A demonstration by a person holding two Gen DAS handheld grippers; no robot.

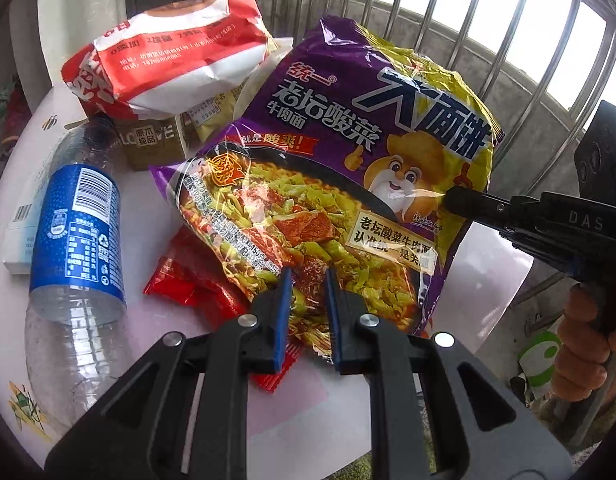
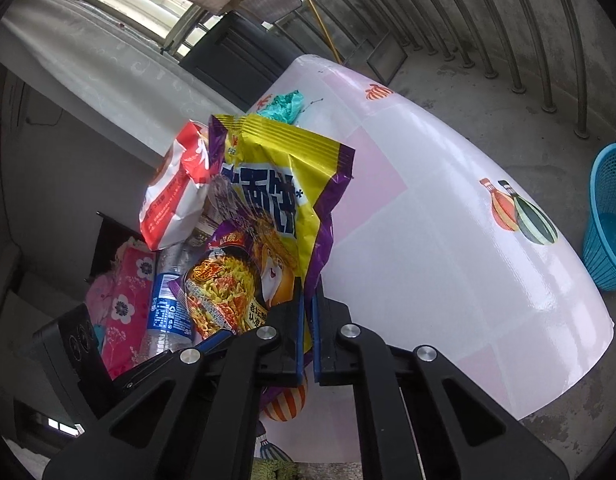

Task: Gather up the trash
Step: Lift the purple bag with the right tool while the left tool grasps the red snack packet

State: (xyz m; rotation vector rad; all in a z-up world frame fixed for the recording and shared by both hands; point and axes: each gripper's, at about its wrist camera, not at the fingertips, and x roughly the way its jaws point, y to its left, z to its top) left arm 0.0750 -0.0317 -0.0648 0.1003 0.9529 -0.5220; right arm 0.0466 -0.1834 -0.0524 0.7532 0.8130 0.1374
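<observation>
A purple and yellow noodle wrapper stands tilted up off the white table. My right gripper is shut on the wrapper's edge and holds it up; it shows from the side in the left wrist view. My left gripper is open, its blue pads either side of the wrapper's lower edge, not closed on it. A red packet lies under the wrapper. A clear bottle with a blue label, a red and white bag and a brown carton lie to the left.
A blue mesh basket stands on the floor right of the table. A teal crumpled scrap lies at the table's far end. A white box sits behind the bottle. Metal railings run behind the table.
</observation>
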